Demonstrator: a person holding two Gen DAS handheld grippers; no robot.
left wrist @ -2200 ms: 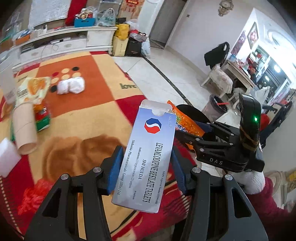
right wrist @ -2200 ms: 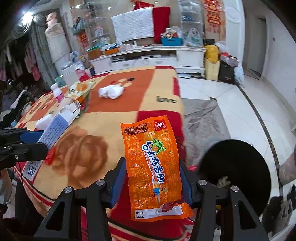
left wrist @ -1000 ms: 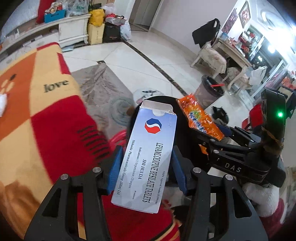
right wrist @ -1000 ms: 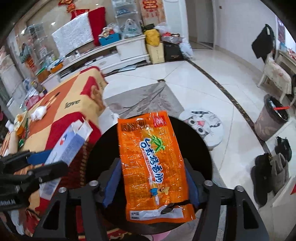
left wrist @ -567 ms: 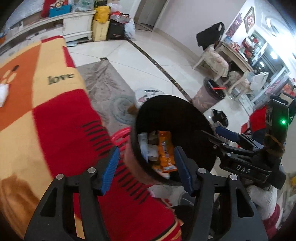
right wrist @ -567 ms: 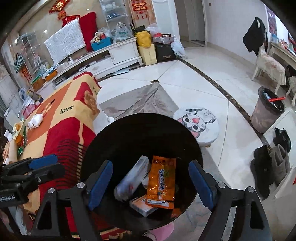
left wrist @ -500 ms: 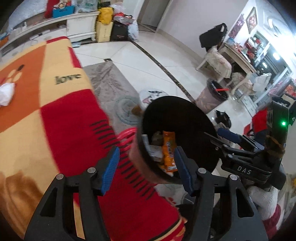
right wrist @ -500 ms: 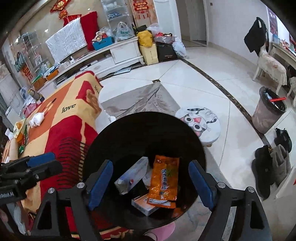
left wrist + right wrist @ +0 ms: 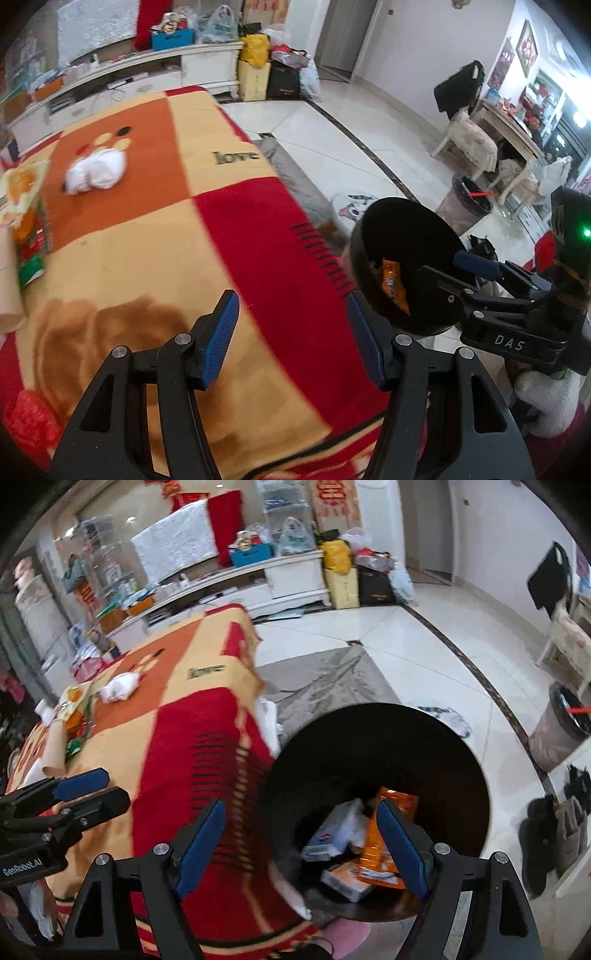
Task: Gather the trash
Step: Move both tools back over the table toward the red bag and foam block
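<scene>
A black bin stands on the floor beside the blanket-covered table. In it lie the orange snack wrapper and the white-blue tablet box. The bin and wrapper also show in the left wrist view. My left gripper is open and empty over the table's near edge. My right gripper is open and empty above the bin's left rim. On the table's far left lie a white crumpled tissue, a cardboard tube and snack packets.
A red crumpled wrapper lies at the table's near left corner. A grey bin stands on the tiled floor at right, beside shoes. A white cabinet with bags runs behind the table.
Both grippers opened and dropped the tablet box and the orange wrapper into the black bin. Since then both have swung left, back toward the table.
</scene>
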